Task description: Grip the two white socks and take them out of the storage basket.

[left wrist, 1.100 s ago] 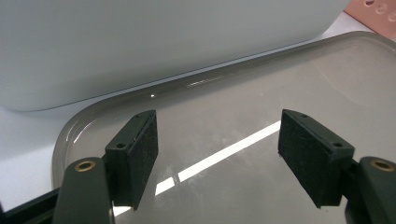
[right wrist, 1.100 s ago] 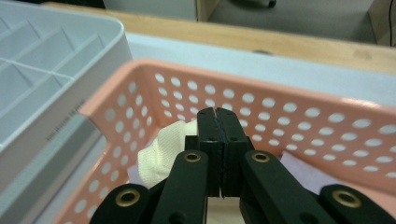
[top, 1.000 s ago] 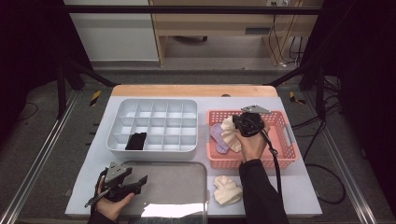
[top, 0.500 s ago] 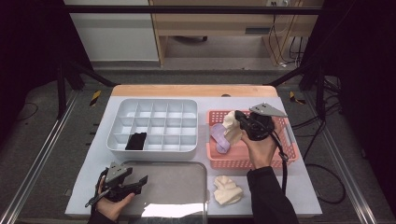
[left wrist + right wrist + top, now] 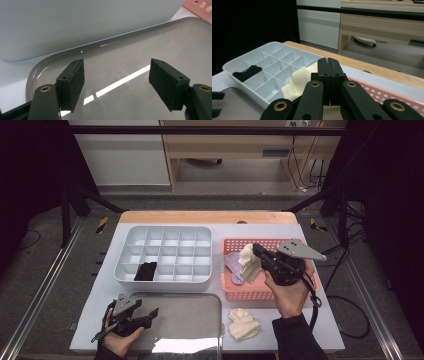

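Since the earlier frames the right gripper (image 5: 256, 251) had risen from inside the pink basket (image 5: 235, 293) and swung to point left, carrying a cream knit sock (image 5: 248, 264) with it; the left gripper (image 5: 131, 317) had not shifted. Right gripper's jaws were pressed together on the cream knit sock, which in the right gripper view (image 5: 298, 82) hung to the left of and below the closed jaws. In the high view the sock hung over the left part of the pink basket, beside a lilac item (image 5: 233, 266) lying in the basket. Whether the sock touched the lilac item could not be told.

Left gripper (image 5: 116, 82) rested at the near left corner of the grey tray (image 5: 200, 312), jaws spread wide with nothing between them; the tray surface showed through the gap.

White divided organizer (image 5: 167, 279) stood behind the tray, left of the basket. A black sock (image 5: 146, 271) lay in a compartment of its front row, second from the left. Another cream sock (image 5: 244, 322) lay on the table (image 5: 95, 310) between the tray and the person's right sleeve, just in front of the basket.
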Tool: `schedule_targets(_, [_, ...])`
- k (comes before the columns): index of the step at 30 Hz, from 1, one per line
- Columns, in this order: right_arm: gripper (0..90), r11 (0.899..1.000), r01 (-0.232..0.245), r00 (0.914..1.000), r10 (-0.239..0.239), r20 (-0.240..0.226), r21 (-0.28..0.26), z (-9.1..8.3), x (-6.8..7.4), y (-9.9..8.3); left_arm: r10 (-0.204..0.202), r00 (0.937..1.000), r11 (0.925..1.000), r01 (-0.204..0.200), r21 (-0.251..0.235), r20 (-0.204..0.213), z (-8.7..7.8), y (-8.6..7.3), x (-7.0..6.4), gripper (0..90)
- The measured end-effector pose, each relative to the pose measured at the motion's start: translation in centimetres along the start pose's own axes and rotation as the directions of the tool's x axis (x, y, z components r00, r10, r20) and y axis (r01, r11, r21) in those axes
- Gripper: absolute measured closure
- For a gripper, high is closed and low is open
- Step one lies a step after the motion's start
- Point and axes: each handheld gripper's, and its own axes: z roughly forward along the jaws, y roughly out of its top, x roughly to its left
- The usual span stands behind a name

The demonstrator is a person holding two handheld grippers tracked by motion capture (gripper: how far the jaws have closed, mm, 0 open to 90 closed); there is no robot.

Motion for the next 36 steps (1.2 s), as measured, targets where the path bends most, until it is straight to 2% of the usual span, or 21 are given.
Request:
schedule_targets(11, [90.0, 1.0, 0.009, 0.9972, -0.011, -0.074, -0.027, -4.1, 1.8, -1.1, 0.004, 1.0, 1.0, -0.004, 0.002, -0.001, 0.0, 0.1, -0.1, 28.0])
schedule_targets(19, [90.0, 1.0, -0.007, 0.9975, 0.007, -0.07, -0.007, -6.7, 1.8, -3.4, 0.006, 1.0, 1.0, -0.006, -0.003, -0.003, -0.1, 0.1, -0.1, 28.0])
schedule_targets(21, [90.0, 1.0, -0.006, 0.9982, 0.007, -0.06, 0.011, -7.0, 1.7, -4.3, 0.005, 1.0, 1.0, -0.005, -0.005, -0.003, -0.1, 0.1, -0.1, 28.0])
schedule_targets(27, [90.0, 0.996, -0.053, 0.9982, 0.055, -0.024, 0.075, -7.6, 0.3, -7.8, 0.007, 1.0, 1.0, -0.007, -0.004, -0.002, -0.1, 0.1, -0.1, 28.0])
schedule_targets(29, [90.0, 0.993, -0.062, 0.9981, 0.062, 0.001, 0.099, -7.7, -0.3, -8.7, 0.008, 1.0, 1.0, -0.008, -0.004, -0.002, -0.1, 0.1, -0.1, 28.0])
schedule_targets(32, [90.0, 0.988, -0.073, 0.9969, 0.068, 0.039, 0.133, -8.0, -1.1, -10.1, 0.008, 1.0, 1.0, -0.008, -0.002, -0.004, 0.0, 0.1, -0.1, 28.0])
schedule_targets(36, [90.0, 0.981, -0.066, 0.995, 0.051, 0.086, 0.182, -7.8, -1.7, -11.6, 0.009, 0.9999, 1.0, -0.009, 0.0, -0.004, 0.0, 0.1, -0.2, 28.0])
